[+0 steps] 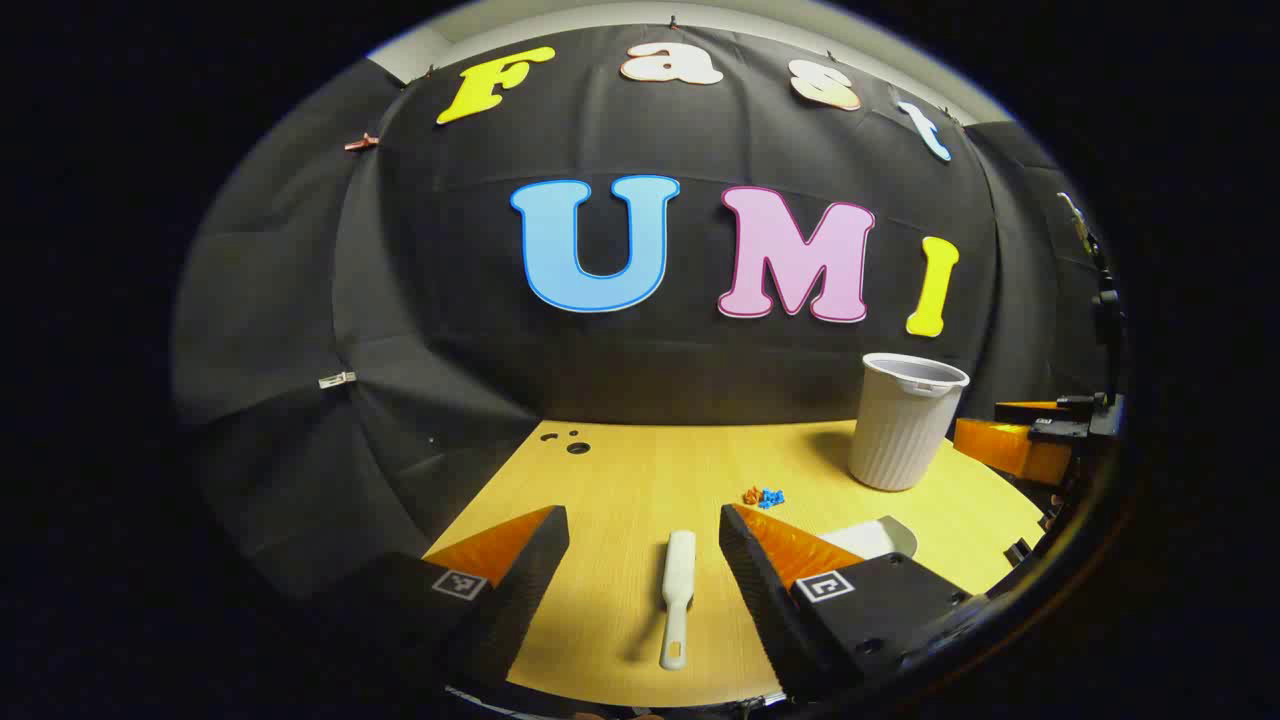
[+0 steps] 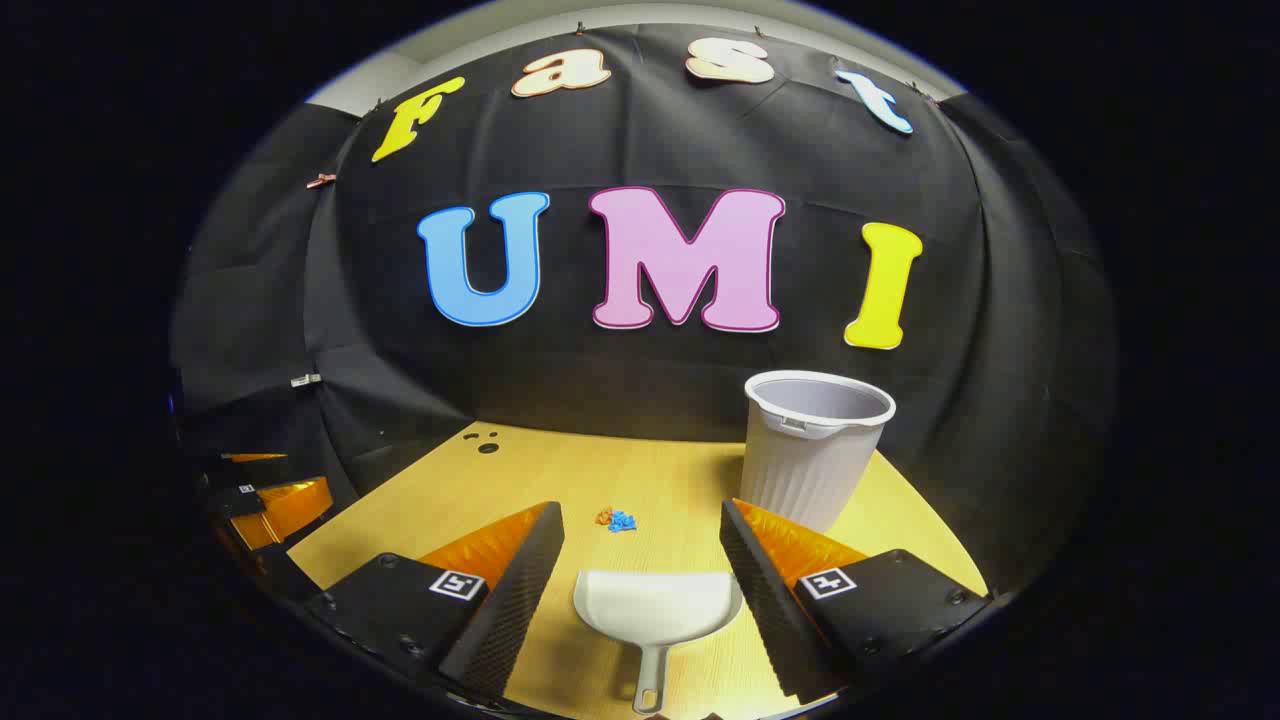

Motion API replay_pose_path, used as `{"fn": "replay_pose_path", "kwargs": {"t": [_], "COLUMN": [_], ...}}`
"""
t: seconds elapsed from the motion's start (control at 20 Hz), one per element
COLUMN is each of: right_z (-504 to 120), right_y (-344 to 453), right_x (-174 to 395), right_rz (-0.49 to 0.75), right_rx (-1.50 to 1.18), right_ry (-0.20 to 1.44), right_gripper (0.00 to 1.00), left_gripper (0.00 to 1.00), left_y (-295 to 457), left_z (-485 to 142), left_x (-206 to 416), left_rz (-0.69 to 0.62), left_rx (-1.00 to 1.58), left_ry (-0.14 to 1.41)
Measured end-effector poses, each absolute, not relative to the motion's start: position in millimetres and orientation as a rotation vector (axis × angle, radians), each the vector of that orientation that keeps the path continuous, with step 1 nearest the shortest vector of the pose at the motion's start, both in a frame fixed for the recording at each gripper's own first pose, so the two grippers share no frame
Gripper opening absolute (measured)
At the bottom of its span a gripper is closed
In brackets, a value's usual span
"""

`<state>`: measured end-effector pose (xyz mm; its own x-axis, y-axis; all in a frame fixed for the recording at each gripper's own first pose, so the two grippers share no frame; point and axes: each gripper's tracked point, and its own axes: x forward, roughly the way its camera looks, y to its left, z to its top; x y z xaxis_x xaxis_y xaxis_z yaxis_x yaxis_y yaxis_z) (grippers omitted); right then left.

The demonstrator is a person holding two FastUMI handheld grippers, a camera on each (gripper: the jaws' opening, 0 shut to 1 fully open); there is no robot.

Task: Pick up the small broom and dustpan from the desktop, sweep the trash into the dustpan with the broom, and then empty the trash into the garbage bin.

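Both tools lie untouched on the tabletop (image 1: 620, 480). Left gripper (image 1: 643, 545) spread, broom (image 1: 677, 598) lying between its fingers; right gripper (image 2: 641, 540) spread over the dustpan (image 2: 657, 604). Best to drop straight down and pinch each handle squarely.

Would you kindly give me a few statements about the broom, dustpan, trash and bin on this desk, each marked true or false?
1. The small white broom lies flat on the yellow wooden desktop between the open fingers of the left gripper. True.
2. The right gripper is shut on the white plastic dustpan. False: its fingers stand apart on either side, and the dustpan rests on the desk.
3. The small orange and blue trash bits already lie in the dustpan. False: they sit on the desktop beyond it.
4. The ribbed white garbage bin stands upright. True.
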<state>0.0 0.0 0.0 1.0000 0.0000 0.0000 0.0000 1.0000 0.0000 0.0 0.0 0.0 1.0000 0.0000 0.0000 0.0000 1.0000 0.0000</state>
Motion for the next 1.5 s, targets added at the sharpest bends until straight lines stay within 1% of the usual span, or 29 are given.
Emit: {"fn": "replay_pose_path", "kwargs": {"t": [0.15, 0.45, 0.75, 1.0, 1.2, 1.5], "right_z": [-6, -19, -27, -35, -48, -69], "right_y": [4, 7, 2, -10, -16, -23], "right_x": [2, 7, 9, 15, 14, 12], "right_rz": [0.012, 0.029, 0.018, 0.0, -0.009, -0.018], "right_rx": [-0.002, 0.004, 0.003, 0.003, 0.004, 0.024], "right_ry": [0.022, 0.065, 0.087, 0.108, 0.144, 0.212], "right_gripper": [0.98, 0.98, 0.98, 0.98, 0.98, 0.98], "left_gripper": [0.96, 0.96, 0.96, 0.96, 0.96, 0.97], "left_y": [-6, -3, 1, -9, -23, -29], "left_z": [-13, -37, -57, -77, -107, -165], "left_x": [3, 13, 30, 45, 64, 94], "left_rz": [-0.037, -0.04, -0.041, -0.084, -0.123, -0.118], "left_rx": [-0.023, -0.066, -0.081, -0.057, -0.033, -0.006], "left_ry": [0.039, 0.118, 0.178, 0.249, 0.354, 0.57]}}
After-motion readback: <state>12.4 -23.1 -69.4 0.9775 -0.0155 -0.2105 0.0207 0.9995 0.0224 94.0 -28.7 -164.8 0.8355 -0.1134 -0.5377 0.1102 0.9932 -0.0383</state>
